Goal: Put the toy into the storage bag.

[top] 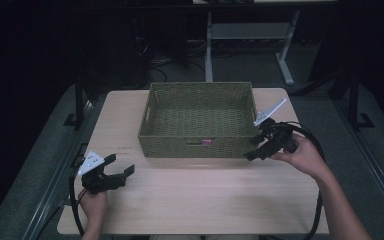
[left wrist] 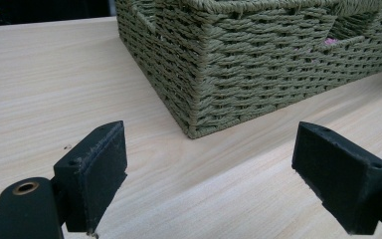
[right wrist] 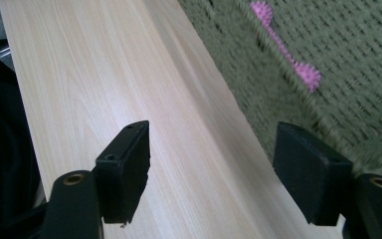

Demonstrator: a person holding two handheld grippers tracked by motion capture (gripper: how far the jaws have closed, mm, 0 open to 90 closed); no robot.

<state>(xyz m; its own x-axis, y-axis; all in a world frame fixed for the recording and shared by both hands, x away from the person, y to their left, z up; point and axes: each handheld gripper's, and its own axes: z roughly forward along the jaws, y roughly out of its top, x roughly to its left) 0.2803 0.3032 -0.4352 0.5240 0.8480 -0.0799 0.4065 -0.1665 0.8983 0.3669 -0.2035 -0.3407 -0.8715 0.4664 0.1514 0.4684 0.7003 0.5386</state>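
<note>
From above, a green woven basket (top: 198, 120) sits mid-table (top: 200, 200), and a tiny pink thing (top: 206, 142) peeks through its front handle slot, too small to make out. Left gripper (top: 119, 167) rests near the table's front left corner with jaws spread wide and nothing between them; right gripper (top: 254, 148) is tucked against the basket's front right corner, partly hidden by the hand (top: 305, 155).

Left gripper view: just the basket's corner (left wrist: 199, 99), top cut off.

Right gripper view: jaws apart, gripping nothing, basket blurry, a pink spiky-ended stick (right wrist: 286, 50) inside it.
</note>
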